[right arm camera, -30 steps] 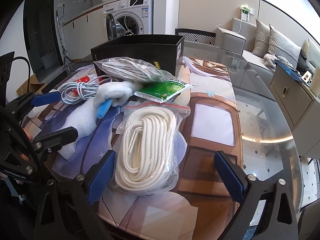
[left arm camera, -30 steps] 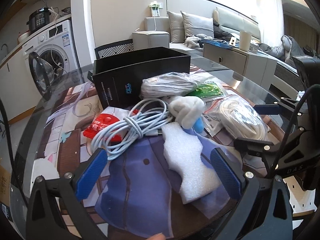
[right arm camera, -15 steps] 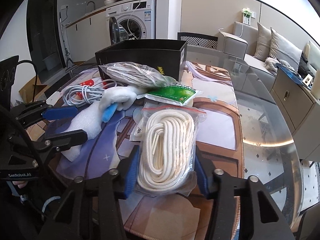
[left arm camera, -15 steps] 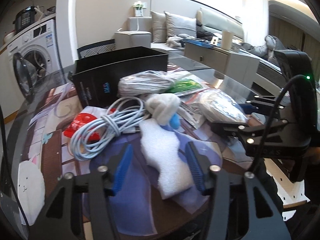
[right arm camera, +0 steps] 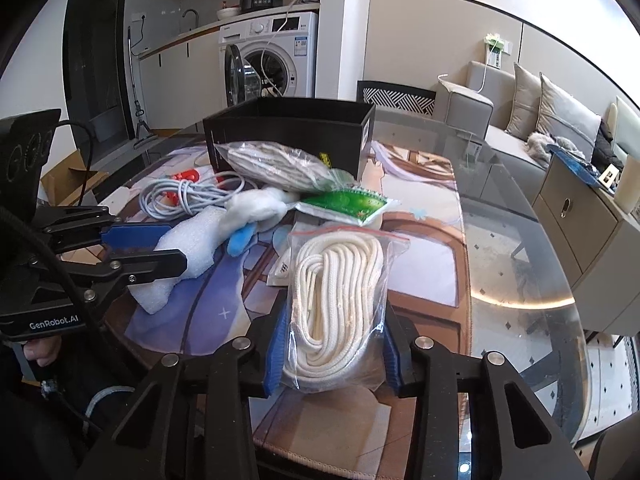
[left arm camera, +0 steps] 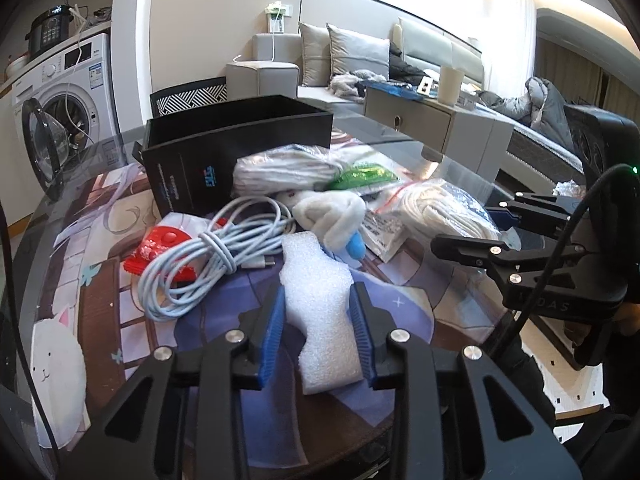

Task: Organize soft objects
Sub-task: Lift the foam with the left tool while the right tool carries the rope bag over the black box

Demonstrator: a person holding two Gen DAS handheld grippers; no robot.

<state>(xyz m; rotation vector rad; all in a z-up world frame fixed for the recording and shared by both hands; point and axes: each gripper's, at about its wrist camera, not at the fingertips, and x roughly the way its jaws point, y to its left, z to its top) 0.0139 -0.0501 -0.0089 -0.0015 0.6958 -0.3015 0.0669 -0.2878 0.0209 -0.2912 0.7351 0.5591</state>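
Left wrist view: left gripper (left arm camera: 318,330) is clamped on the foam piece (left arm camera: 320,300), pads pressing both edges, near side of the black box (left arm camera: 240,152). Right gripper (right arm camera: 330,344) is closing on the bagged rope (right arm camera: 336,304), pads against the bag (also near side of the box). Risks, as I judge them: slick plastic slides out on lifting; foam crushes or pivots; cable coil (left arm camera: 192,264) beside the foam snags.

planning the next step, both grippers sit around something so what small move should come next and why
Probably lift both straight up a little, then carry toward the black box. The left gripper is shut on the foam. The right gripper is closing, its pads against the bagged rope. Both items lie on the mat, and the box stands open behind the pile.
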